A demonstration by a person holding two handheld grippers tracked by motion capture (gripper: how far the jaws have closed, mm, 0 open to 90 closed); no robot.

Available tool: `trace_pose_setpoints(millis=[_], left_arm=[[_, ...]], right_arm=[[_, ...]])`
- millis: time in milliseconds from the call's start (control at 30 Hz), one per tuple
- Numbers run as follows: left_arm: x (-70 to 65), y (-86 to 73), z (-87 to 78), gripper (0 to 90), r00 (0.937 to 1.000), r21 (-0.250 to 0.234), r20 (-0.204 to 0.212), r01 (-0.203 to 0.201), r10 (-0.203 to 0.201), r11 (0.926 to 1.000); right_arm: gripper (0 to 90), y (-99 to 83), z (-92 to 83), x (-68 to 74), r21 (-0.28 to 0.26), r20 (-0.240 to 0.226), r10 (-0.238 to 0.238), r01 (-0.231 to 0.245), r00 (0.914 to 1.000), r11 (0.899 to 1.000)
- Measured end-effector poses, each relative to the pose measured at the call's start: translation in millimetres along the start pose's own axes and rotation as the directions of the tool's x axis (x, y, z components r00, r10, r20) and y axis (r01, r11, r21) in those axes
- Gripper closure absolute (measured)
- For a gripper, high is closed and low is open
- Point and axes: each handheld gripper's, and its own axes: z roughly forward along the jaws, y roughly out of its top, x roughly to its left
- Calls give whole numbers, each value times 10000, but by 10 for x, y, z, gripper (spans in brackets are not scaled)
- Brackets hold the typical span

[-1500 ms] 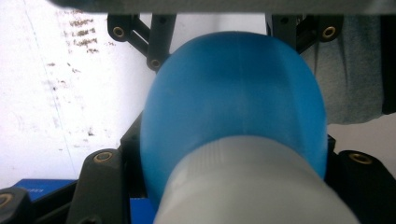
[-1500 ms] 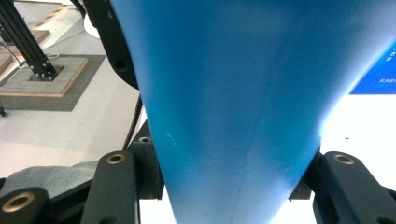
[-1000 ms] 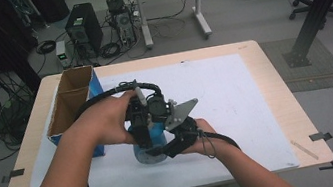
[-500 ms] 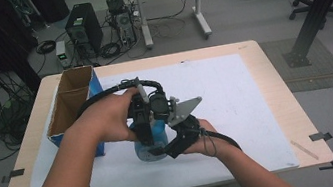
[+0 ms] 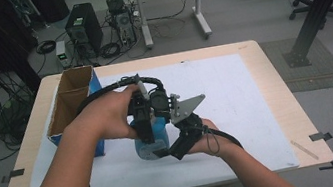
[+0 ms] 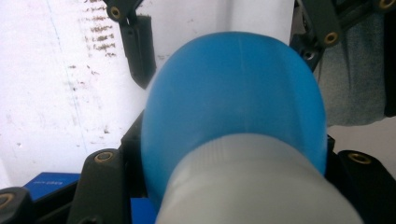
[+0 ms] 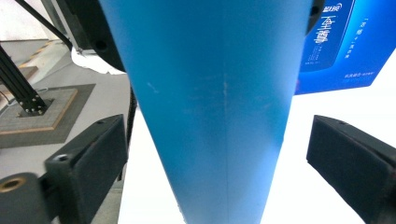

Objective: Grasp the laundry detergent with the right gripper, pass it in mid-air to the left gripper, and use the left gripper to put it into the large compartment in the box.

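A blue bottle [image 5: 148,146] with a pale grey cap [image 6: 252,186] stands on the white sheet near the table's front middle. My left gripper [image 5: 148,126] comes down on it from above and is shut on the bottle's top; the blue body [image 6: 233,93] swells out between its jaws. My right gripper [image 5: 175,147] reaches in low from the right. Its jaws stand open on either side of the bottle's body [image 7: 210,116], with a gap showing on each side. The right gripper's fingers [image 6: 140,51] are seen beyond the bottle in the left gripper view.
An open cardboard box with blue sides [image 5: 71,96] stands at the table's left, close to my left forearm; its printed blue side [image 7: 341,42] appears behind the bottle. A white sheet [image 5: 235,92] covers most of the wooden table [image 5: 288,104].
Almost nothing: both hands stay at the bottle, and the right gripper has shifted slightly at its base.
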Motion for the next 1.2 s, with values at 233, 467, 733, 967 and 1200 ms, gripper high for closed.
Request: trace_pose_setpoints(millis=[233,467,733,967,1200], left_arm=[[20,-15,-4,396,9999,45,15,116,-116,9999],[45,-20,-17,395,9993,173,45,362,-363,9992],[111,-63,-108,394,9955,178,35,942,-943,9954],[197,-83,-207,393,9815,144,-33,1914,-1914,9814],[306,-144,-331,393,9406,-192,-124,3391,-3393,9406]], right_arm=[[1,-21,-43,-29,-58,-169,126,-127,9998,9999],[1,-29,-129,-46,-43,-169,216,-217,9996,9998],[1,-56,-394,-80,173,145,249,-252,9996,9995],[1,-50,-663,-138,694,614,211,-253,9979,9973],[2,-48,-902,-234,1557,1113,208,-381,9936,9871]])
